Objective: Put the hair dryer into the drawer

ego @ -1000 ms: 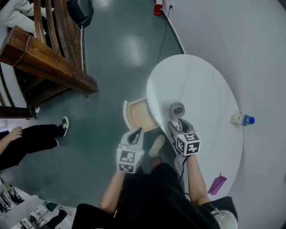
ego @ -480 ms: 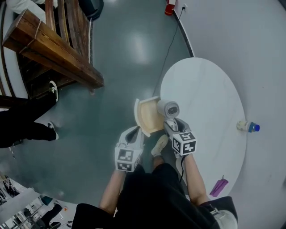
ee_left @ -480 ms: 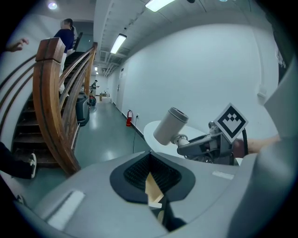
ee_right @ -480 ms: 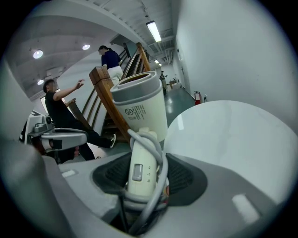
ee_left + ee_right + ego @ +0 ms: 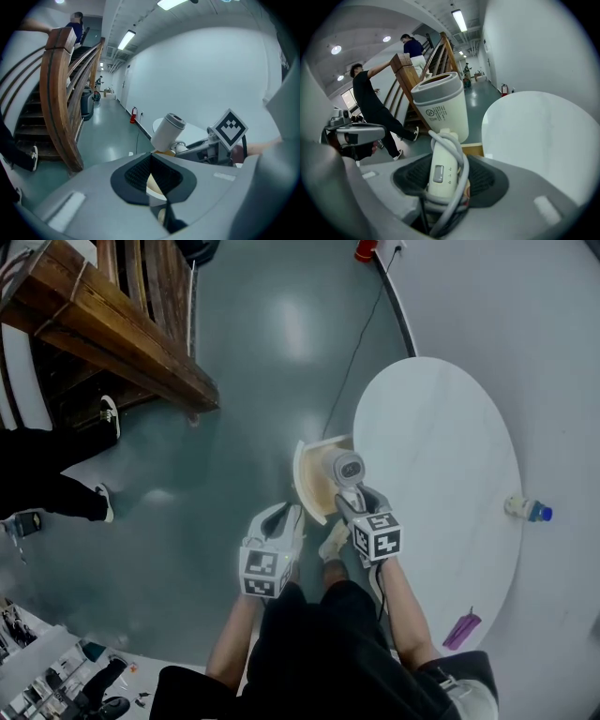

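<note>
Holding hair dryer (image 5: 348, 468) over drawer (image 5: 314, 482)

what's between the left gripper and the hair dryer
The open drawer lies between the left gripper and hair dryer, in the head view.

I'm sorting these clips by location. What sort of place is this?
Probably a hallway or lobby in an office or lab building, not a home: a glossy grey-green floor, a big wooden staircase, ceiling strip lights and a red fire extinguisher by the wall.
</note>
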